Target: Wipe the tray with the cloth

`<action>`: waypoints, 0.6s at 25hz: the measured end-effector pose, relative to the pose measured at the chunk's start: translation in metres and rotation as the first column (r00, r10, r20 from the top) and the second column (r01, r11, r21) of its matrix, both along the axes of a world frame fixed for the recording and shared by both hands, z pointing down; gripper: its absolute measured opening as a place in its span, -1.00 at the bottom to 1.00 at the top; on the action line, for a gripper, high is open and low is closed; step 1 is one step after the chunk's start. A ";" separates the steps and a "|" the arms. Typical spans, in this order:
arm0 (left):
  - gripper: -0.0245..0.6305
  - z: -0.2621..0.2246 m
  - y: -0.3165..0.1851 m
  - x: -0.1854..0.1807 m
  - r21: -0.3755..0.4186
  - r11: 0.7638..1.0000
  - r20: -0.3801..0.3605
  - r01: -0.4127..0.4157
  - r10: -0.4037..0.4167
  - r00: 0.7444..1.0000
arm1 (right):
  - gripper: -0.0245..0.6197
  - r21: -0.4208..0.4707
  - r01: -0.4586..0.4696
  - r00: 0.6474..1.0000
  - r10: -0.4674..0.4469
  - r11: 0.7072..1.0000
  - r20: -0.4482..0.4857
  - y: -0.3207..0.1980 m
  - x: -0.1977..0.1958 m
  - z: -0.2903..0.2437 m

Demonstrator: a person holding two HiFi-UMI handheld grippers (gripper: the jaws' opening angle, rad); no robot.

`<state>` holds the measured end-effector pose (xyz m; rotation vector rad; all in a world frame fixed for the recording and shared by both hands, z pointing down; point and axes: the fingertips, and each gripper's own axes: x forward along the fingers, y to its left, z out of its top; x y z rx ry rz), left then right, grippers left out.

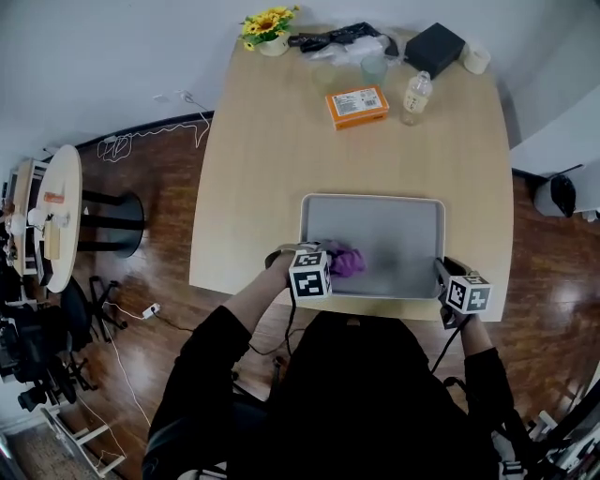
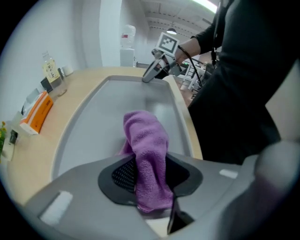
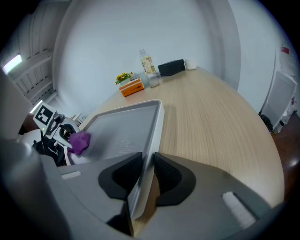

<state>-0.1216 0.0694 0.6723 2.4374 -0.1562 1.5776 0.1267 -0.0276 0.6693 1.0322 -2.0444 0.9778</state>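
A grey rectangular tray point(image 1: 412, 208) lies on the wooden table near its front edge. My left gripper point(image 1: 323, 260) is shut on a purple cloth point(image 1: 346, 261) that rests on the tray's near left part. In the left gripper view the cloth point(image 2: 146, 150) hangs bunched between the jaws over the tray point(image 2: 98, 117). My right gripper point(image 1: 441, 274) is shut on the tray's near right rim. The right gripper view shows that rim point(image 3: 149, 154) clamped between the jaws, with the cloth point(image 3: 79, 139) at the far left.
At the table's far end stand an orange box point(image 1: 356, 105), a clear bottle point(image 1: 415, 96), a black box point(image 1: 434, 47), a glass point(image 1: 373, 67), a tape roll point(image 1: 476, 58) and a pot of yellow flowers point(image 1: 268, 28). A round side table point(image 1: 54, 216) stands to the left.
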 end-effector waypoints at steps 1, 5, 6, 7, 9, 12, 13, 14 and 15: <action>-0.56 0.000 -0.019 -0.006 0.013 1.000 0.004 0.019 -0.019 1.000 | -0.66 0.002 -0.005 1.000 0.005 1.000 0.005 -0.001 0.000 0.000; -0.56 -0.001 -0.098 -0.039 0.061 0.989 0.035 0.134 -0.136 0.990 | -0.66 0.005 -0.027 0.999 0.027 1.000 0.020 0.000 -0.002 0.000; -0.56 -0.003 -0.113 -0.048 0.076 0.986 0.055 0.145 -0.149 0.987 | -0.66 0.004 -0.030 0.999 0.030 1.000 0.022 0.000 -0.002 0.000; -0.56 -0.005 -0.124 -0.055 0.089 0.985 0.077 0.145 -0.152 0.985 | -0.66 0.005 -0.033 0.999 0.033 0.999 0.022 0.001 -0.001 0.001; -0.55 -0.007 -0.135 -0.065 0.096 0.987 0.105 0.125 -0.135 0.985 | -0.66 0.008 -0.035 0.999 0.035 0.999 0.019 0.001 0.000 0.001; -0.56 -0.007 -0.132 -0.069 0.112 0.987 0.119 0.112 -0.125 0.985 | -0.66 0.010 -0.037 0.999 0.037 0.999 0.019 0.001 -0.001 0.001; -0.56 -0.006 -0.128 -0.071 0.117 0.986 0.120 0.121 -0.135 0.983 | -0.66 0.009 -0.037 0.999 0.036 0.999 0.019 0.001 -0.001 0.002; -0.56 -0.006 -0.121 -0.073 0.114 0.984 0.114 0.139 -0.152 0.982 | -0.66 0.007 -0.035 0.999 0.035 0.999 0.017 0.002 0.000 0.003; -0.56 -0.006 -0.110 -0.073 0.099 0.982 0.098 0.160 -0.170 0.981 | -0.66 0.006 -0.034 0.999 0.034 0.999 0.014 0.002 0.000 0.004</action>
